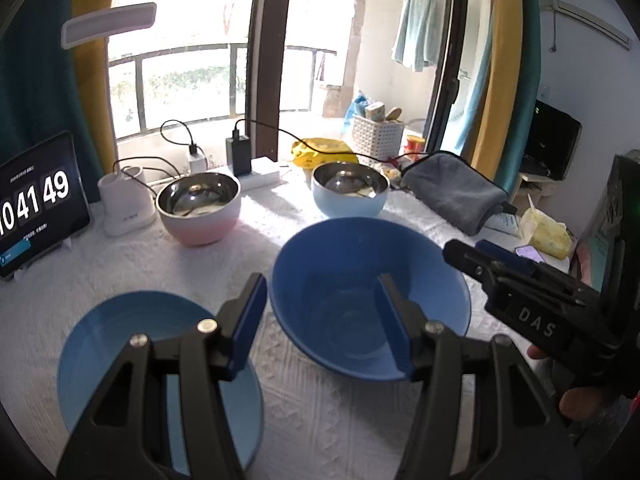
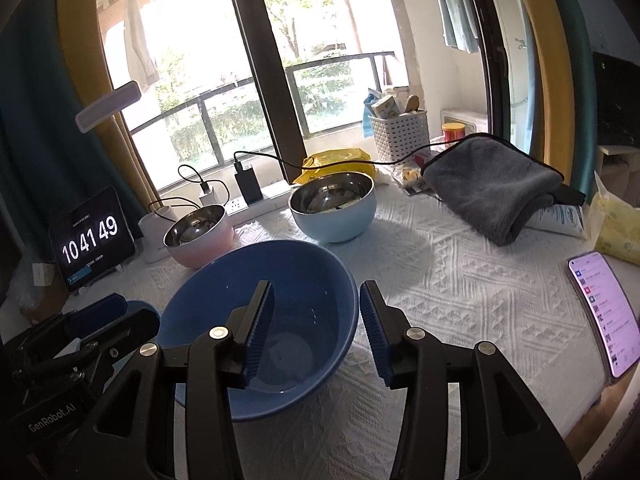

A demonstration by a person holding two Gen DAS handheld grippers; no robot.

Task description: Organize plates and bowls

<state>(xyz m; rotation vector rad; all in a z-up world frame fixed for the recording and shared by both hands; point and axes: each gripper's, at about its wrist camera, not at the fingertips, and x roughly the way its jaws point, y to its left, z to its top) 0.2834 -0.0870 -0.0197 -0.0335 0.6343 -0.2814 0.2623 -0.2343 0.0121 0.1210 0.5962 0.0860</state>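
1. My right gripper (image 2: 316, 332): jaws spread, straddling the near right rim of the big blue bowl (image 2: 256, 328), pads not pressing.
2. My left gripper (image 1: 322, 320): jaws spread, empty, above the gap between blue plate (image 1: 120, 344) and bowl.
3. Pink bowl (image 1: 199, 208) and pale-blue bowl (image 1: 350, 195) stand behind.

Large blue bowl (image 1: 370, 300): upright, empty, standing on the white cloth. Blue plate (image 1: 132, 336): lying flat just to its left, empty, apart from the bowl. Pink bowl (image 1: 199, 208), steel-lined: upright behind the plate. Light-blue bowl (image 1: 350, 189), steel-lined: upright behind the large bowl, well apart from the pink one.
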